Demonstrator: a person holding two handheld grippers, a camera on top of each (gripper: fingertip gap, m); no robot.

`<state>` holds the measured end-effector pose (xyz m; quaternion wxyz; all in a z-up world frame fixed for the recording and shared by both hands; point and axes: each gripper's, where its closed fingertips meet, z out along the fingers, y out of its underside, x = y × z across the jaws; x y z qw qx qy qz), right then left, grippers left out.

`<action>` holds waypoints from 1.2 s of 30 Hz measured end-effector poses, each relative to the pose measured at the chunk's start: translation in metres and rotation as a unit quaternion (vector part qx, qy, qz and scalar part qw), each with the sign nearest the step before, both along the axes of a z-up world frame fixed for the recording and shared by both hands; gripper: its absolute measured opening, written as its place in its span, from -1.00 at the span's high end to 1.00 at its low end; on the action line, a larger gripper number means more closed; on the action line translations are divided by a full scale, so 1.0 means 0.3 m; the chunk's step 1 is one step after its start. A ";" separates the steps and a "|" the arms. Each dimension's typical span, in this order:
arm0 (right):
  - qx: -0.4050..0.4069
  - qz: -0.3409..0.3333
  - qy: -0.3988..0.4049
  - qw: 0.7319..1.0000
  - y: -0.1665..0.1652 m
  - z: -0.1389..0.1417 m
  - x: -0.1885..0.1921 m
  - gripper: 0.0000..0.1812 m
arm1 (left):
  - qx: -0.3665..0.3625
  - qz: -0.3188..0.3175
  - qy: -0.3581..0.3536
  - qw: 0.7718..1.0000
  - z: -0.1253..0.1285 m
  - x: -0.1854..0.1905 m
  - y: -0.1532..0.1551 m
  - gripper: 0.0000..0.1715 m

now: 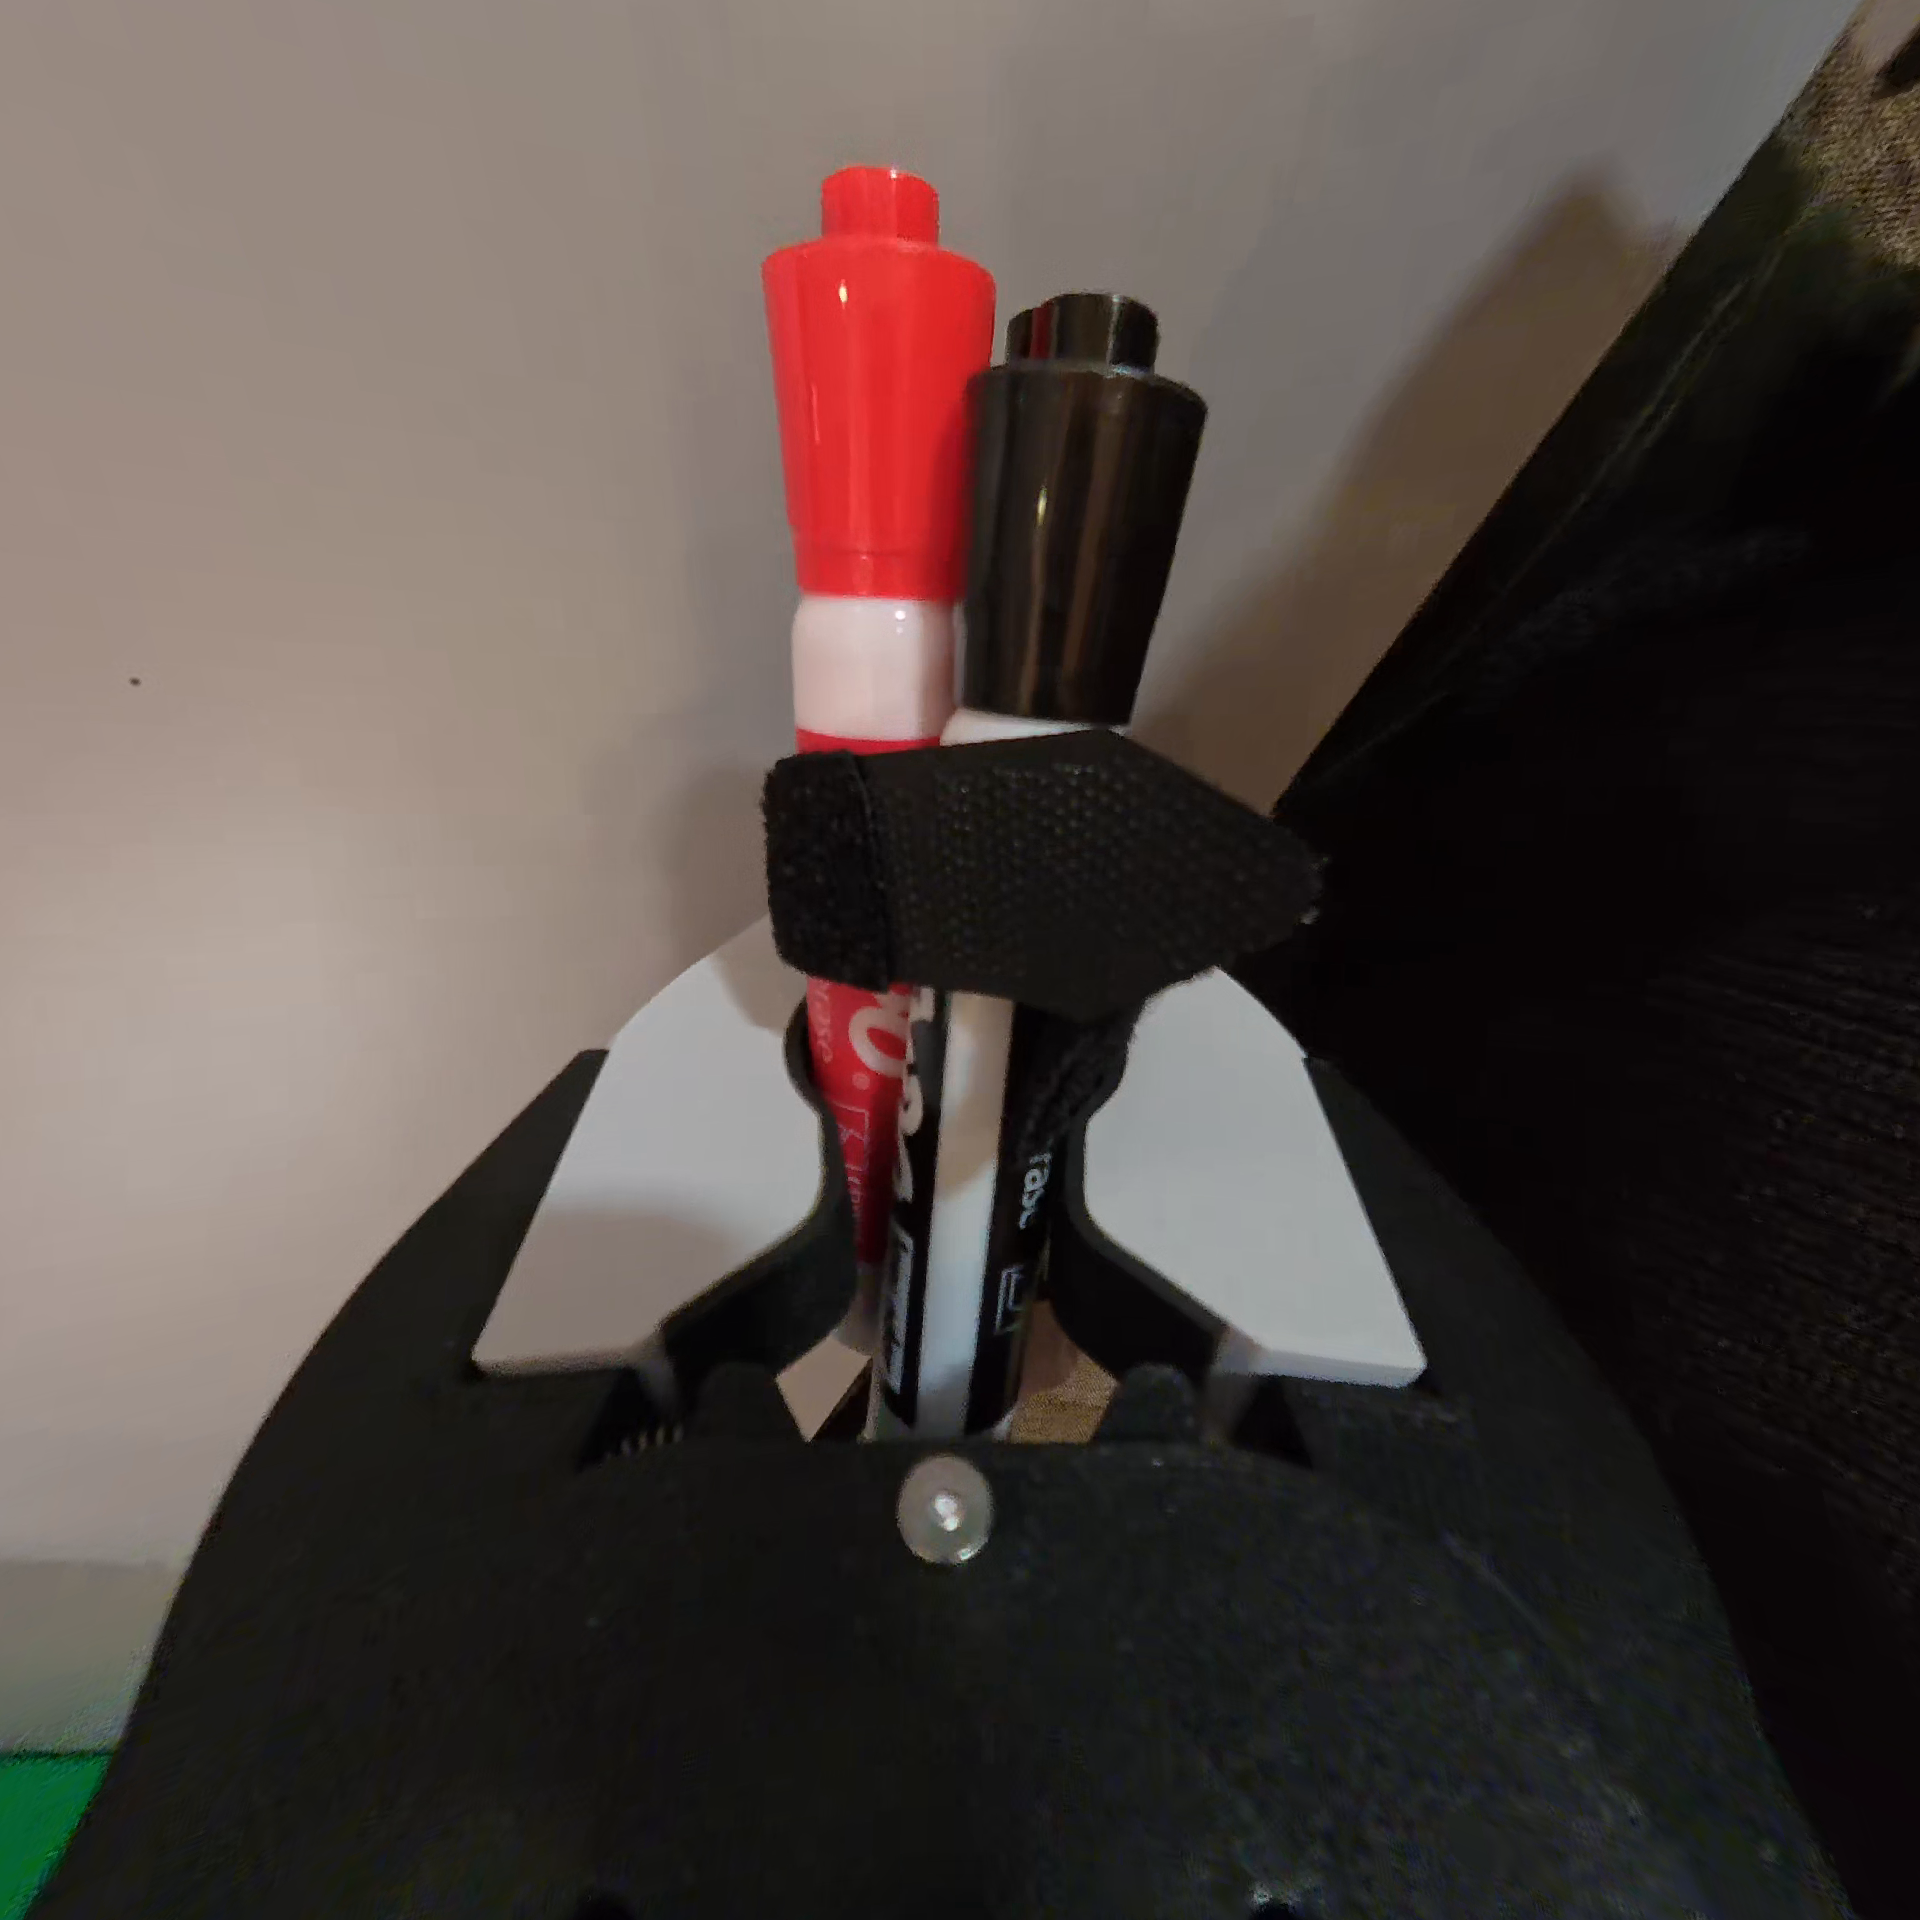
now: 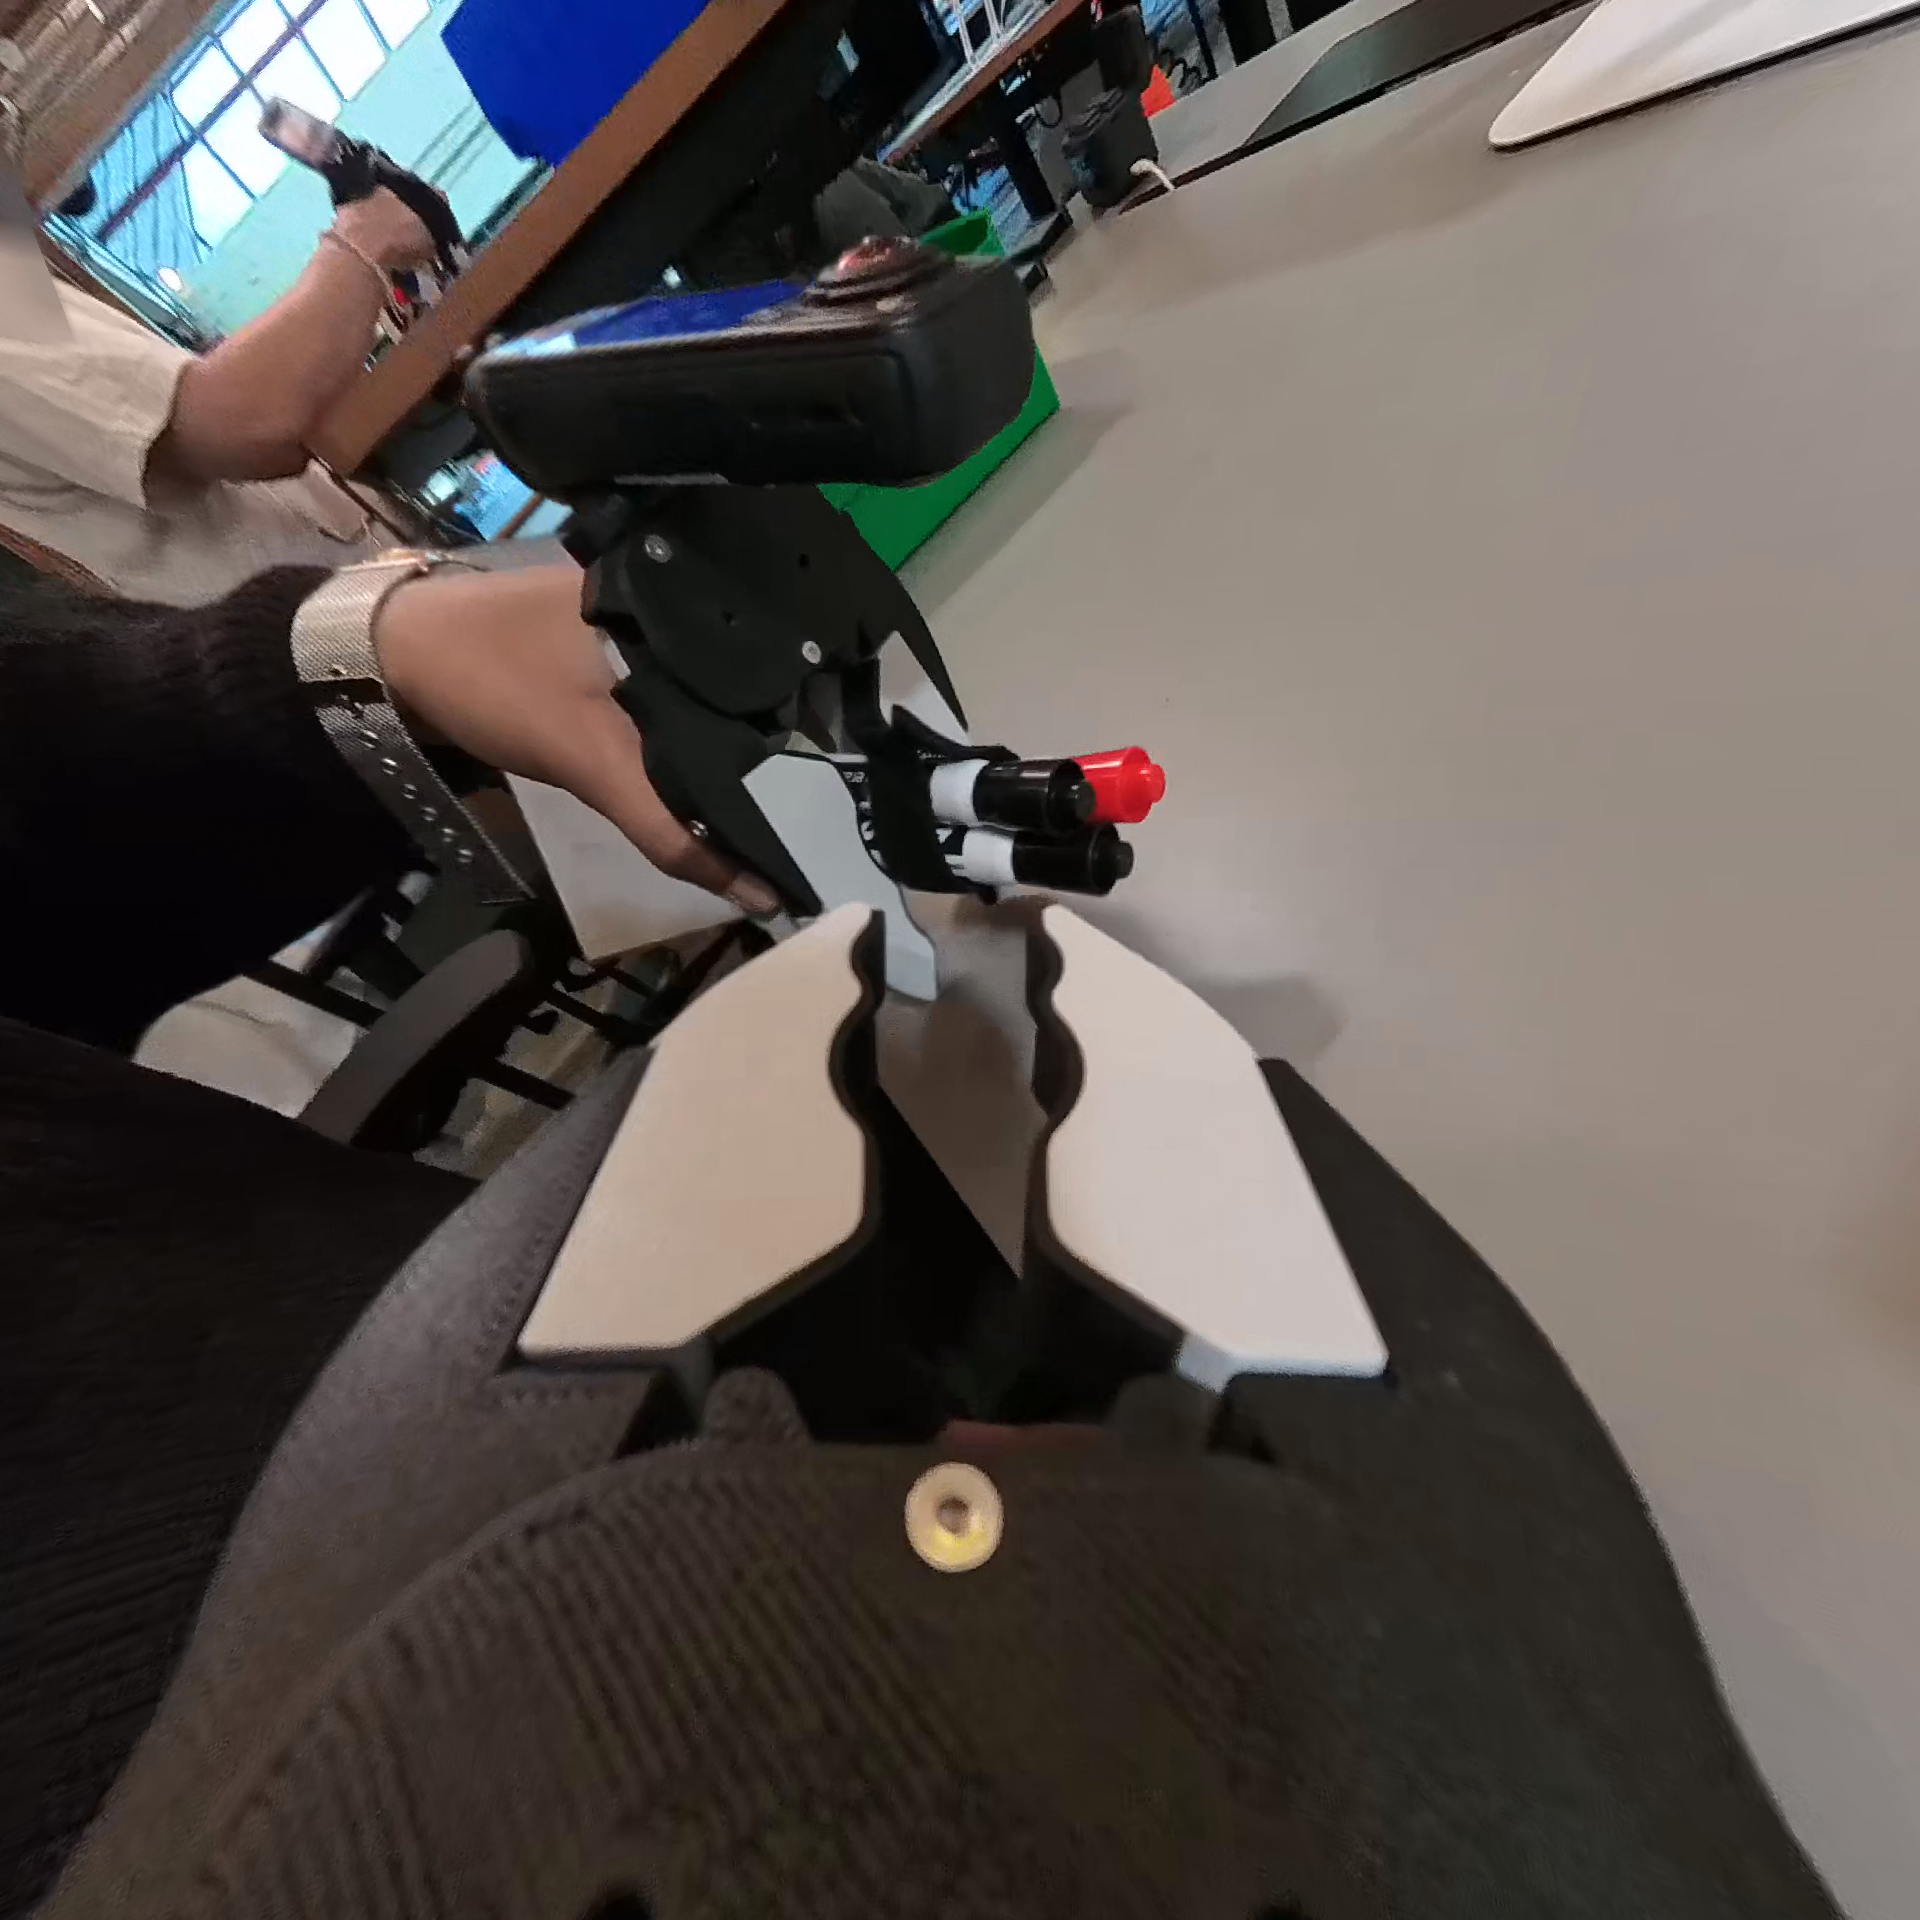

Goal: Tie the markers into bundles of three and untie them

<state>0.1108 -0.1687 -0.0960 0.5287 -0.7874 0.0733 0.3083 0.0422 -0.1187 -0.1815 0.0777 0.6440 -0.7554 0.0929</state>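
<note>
My left gripper [image 1: 956, 1060] is shut on a bundle of markers [image 1: 935, 727]. A red-capped marker [image 1: 873, 416] and a black-capped marker [image 1: 1081, 540] show, caps pointing away from the gripper. A black hook-and-loop strap [image 1: 1018, 873] wraps them just past the fingertips. In the right wrist view the left gripper [image 2: 894, 821] holds the bundle [image 2: 1039, 821] level above the grey table [image 2: 1507, 727]; there it shows two black caps and one red. My right gripper [image 2: 956, 935] is open and empty, just below and in front of the left one.
A green box [image 2: 935, 499] stands on the table behind the left gripper. A white flat object [image 2: 1662, 73] lies at the far right. A second person's arm [image 2: 260, 384] and a chair [image 2: 436, 1039] are at the left. A dark textured surface [image 1: 1610, 935] fills the right of the left wrist view. One gripper's finger ends stand about 12 cm off the other's.
</note>
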 end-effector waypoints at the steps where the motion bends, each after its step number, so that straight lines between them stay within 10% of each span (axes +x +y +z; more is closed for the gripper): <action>1: -0.001 0.003 -0.016 1.000 0.001 -0.004 -0.007 0.72 | -0.003 -0.002 -0.004 1.000 -0.001 -0.005 -0.009 0.49; 18: 0.105 -0.046 -0.347 0.931 0.024 0.054 -0.027 1.00 | -0.073 -0.014 -0.057 0.996 0.006 -0.017 -0.114 0.50; 36: 0.096 -0.007 -0.207 0.974 0.038 0.061 -0.087 1.00 | -0.110 -0.048 -0.035 0.992 0.012 -0.013 -0.207 0.50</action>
